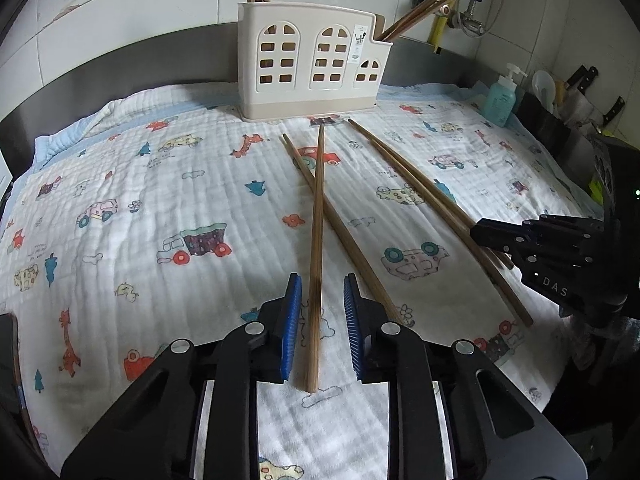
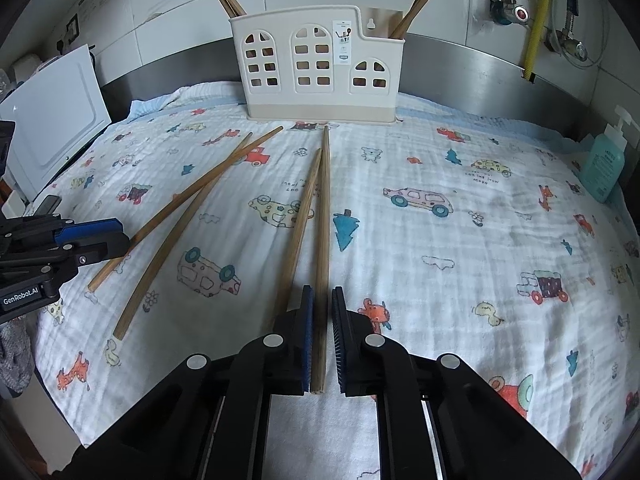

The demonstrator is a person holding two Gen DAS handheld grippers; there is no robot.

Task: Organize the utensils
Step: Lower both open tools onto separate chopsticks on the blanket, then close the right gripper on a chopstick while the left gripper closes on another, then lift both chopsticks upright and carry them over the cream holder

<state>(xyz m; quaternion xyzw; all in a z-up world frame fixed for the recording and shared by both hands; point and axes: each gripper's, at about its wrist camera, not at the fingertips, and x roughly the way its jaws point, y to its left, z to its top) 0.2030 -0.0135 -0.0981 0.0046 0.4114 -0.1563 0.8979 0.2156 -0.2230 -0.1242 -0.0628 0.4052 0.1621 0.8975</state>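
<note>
Several wooden chopsticks lie on a printed cloth (image 1: 160, 200) in front of a cream utensil holder (image 1: 308, 64) that holds more chopsticks. My left gripper (image 1: 320, 292) is open, its blue pads (image 1: 294, 300) on either side of one chopstick (image 1: 317, 240) that crosses another (image 1: 340, 228). My right gripper (image 2: 321, 304) is open, though narrowly, around one chopstick (image 2: 323, 220) of a pair; its mate (image 2: 300, 232) lies just left of the left pad. The holder also shows in the right wrist view (image 2: 320, 68).
A teal soap bottle (image 1: 500, 100) and knives (image 1: 584, 80) stand at the right of the counter. A white board (image 2: 56, 120) leans at the left. A steel backsplash and tiled wall with pipes (image 2: 536, 12) lie behind the holder.
</note>
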